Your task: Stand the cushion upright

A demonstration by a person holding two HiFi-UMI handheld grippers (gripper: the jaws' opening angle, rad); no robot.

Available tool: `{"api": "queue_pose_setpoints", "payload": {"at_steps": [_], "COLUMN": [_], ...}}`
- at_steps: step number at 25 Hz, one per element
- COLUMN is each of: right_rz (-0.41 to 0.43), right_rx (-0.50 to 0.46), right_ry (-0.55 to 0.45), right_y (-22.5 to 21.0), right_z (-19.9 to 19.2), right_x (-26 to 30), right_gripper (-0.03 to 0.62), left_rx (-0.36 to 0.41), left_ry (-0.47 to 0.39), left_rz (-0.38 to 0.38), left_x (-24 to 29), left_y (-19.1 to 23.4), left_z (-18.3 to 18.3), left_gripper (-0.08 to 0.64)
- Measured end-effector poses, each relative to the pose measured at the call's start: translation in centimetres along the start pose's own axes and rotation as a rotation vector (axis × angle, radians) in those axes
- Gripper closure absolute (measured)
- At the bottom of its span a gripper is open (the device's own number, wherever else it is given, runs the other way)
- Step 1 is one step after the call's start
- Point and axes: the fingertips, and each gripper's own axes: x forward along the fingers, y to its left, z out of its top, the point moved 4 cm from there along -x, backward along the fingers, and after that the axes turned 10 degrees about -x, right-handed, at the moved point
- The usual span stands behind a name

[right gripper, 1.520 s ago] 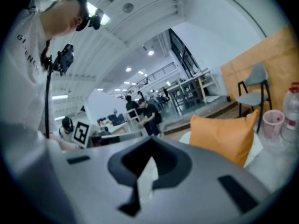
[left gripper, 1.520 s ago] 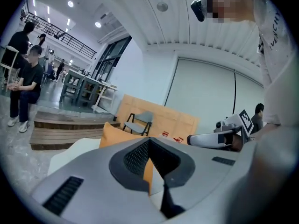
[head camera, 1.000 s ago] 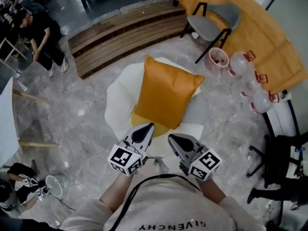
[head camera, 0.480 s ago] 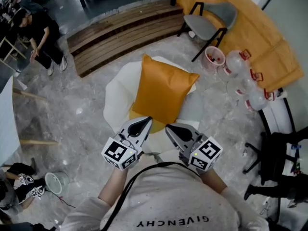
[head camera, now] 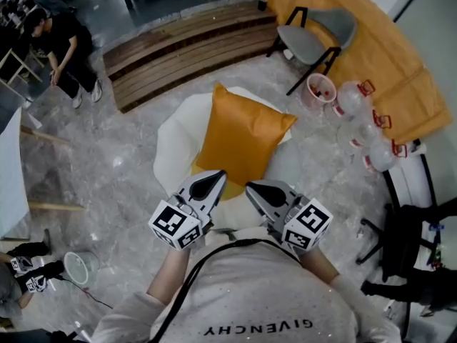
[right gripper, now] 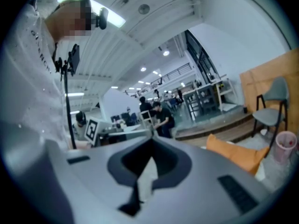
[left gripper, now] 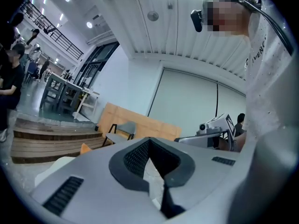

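An orange cushion [head camera: 243, 138] rests on a white padded seat [head camera: 175, 138], its top corner pointing toward the wooden steps; whether it stands or leans I cannot tell. My left gripper [head camera: 214, 179] hovers just in front of the cushion's near edge, shut and empty. Beside it my right gripper [head camera: 255, 189] is also shut with nothing in it. The left gripper view shows its closed jaws [left gripper: 150, 140] and only an orange corner of the cushion [left gripper: 85, 148]. In the right gripper view the closed jaws [right gripper: 152, 143] sit left of the cushion [right gripper: 233, 155].
Wooden steps [head camera: 186, 41] lie beyond the seat. A grey chair [head camera: 314, 31], a pink bucket [head camera: 321, 88] and clear water jugs [head camera: 357, 98] stand at the right by an orange panel [head camera: 385, 56]. A person in black [head camera: 64, 48] is at the far left.
Both grippers have risen a little toward the camera, still shut and side by side. The cushion has not moved on the seat.
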Motion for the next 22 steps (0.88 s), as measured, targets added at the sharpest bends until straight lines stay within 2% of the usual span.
{"api": "queue_pose_setpoints", "payload": {"at_steps": [11, 22], "right_rz": [0.002, -0.002], "right_rx": [0.014, 0.023], "right_ry": [0.008, 0.017], "right_y": [-1.1, -2.6], "right_z": [-0.4, -0.6], "right_x": [-0.1, -1.1], "right_gripper": [0.575, 0.575], "left_rx": [-0.041, -0.068], "left_ry": [0.003, -0.001], "left_rz": [0.030, 0.025], "left_x": [0.6, 2.3], "left_y": [0.9, 0.8], "left_z": [-0.4, -0.7], "left_gripper": [0.535, 0.535]}}
